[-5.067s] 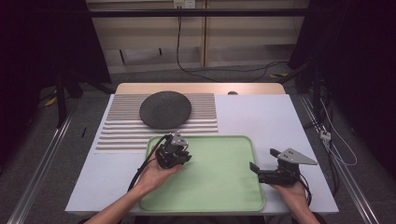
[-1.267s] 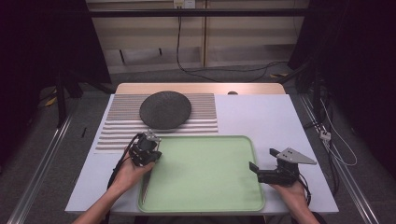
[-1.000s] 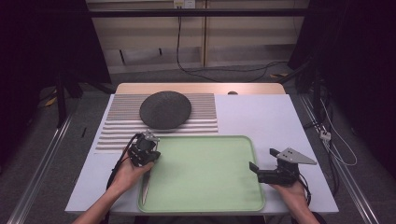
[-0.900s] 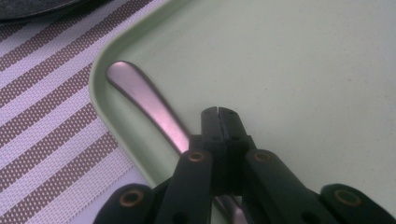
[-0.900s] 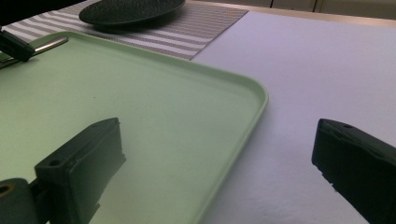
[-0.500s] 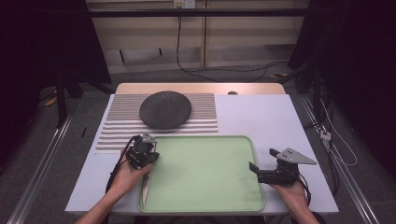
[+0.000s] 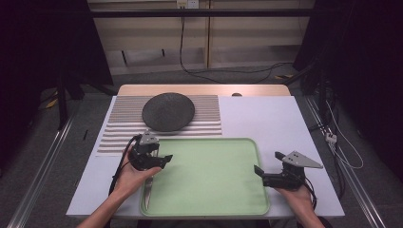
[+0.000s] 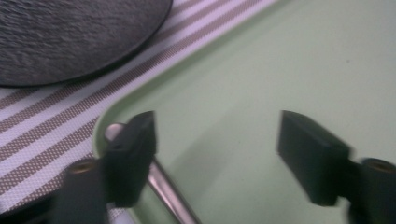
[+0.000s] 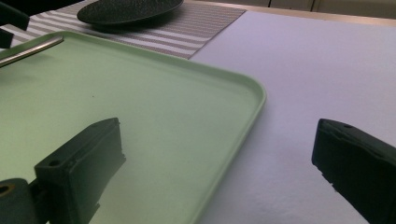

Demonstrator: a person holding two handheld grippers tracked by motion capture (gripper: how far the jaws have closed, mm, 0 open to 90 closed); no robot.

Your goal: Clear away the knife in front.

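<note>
Nearest the person, a metal utensil [image 7: 148, 190] is seen lying along the left edge of the green tray [image 7: 209, 211], its handle end reaching toward the tray's far left corner; whether it is a knife or another piece of cutlery cannot be told. Half a second ago the utensil was already resting there with the left gripper [image 7: 159, 160] closed over its upper end — now the jaws have just been opened, and in the left gripper view they are spread wide with the handle [image 8: 163, 189] lying free under the left-hand pad [image 8: 133, 154], no longer pinched. The release is therefore judged to be done: the utensil has been set down in the tray, and only a withdrawal of the left hand would seem to be left.

At the tray's right edge the right gripper [image 7: 260, 173] is held in the same place as a second ago — jaws wide apart, nothing between them, one over the tray and one over the white table [image 7: 266, 118].

Farther off, the dark round plate [image 7: 168, 111] sits untouched on the striped placemat [image 7: 119, 133].
</note>
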